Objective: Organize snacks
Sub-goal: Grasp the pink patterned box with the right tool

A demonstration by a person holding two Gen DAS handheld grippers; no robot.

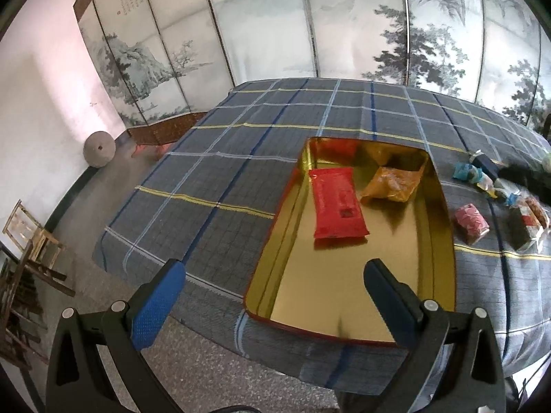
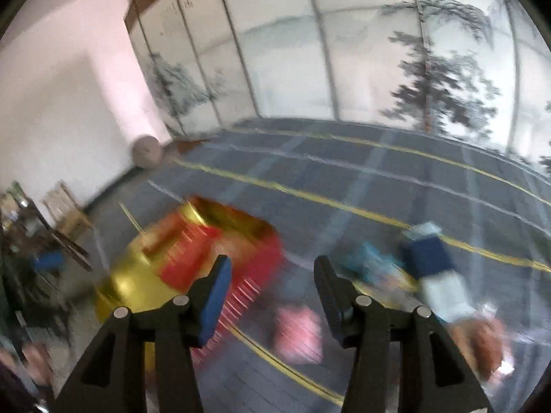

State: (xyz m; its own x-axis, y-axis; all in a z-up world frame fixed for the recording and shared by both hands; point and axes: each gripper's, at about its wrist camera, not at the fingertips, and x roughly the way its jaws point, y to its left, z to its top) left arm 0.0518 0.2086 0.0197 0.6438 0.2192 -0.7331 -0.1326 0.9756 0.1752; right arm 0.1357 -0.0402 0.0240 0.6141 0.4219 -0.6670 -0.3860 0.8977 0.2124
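Observation:
A gold tin (image 1: pixel 286 241) with a red outer rim lies on the plaid cloth. Inside it are a red packet (image 1: pixel 337 203) and an orange packet (image 1: pixel 392 186). My left gripper (image 1: pixel 272 275) hangs open over the tin's near end, nothing between its fingers. Loose snacks lie right of the tin: a pink pack (image 1: pixel 471 223), a dark pack (image 1: pixel 523 230) and blue-wrapped ones (image 1: pixel 468 172). The right wrist view is blurred; my right gripper (image 2: pixel 272 275) is open and empty above the cloth, the tin (image 2: pixel 144 282) to its left, a pink pack (image 2: pixel 299 334) below and a blue-white packet (image 2: pixel 434 265) to the right.
The table's near-left edge (image 1: pixel 165 275) drops to a speckled floor. A painted folding screen (image 1: pixel 310 34) stands behind the table. Wooden chairs (image 1: pixel 31 241) and a round stone (image 1: pixel 98 149) sit by the left wall.

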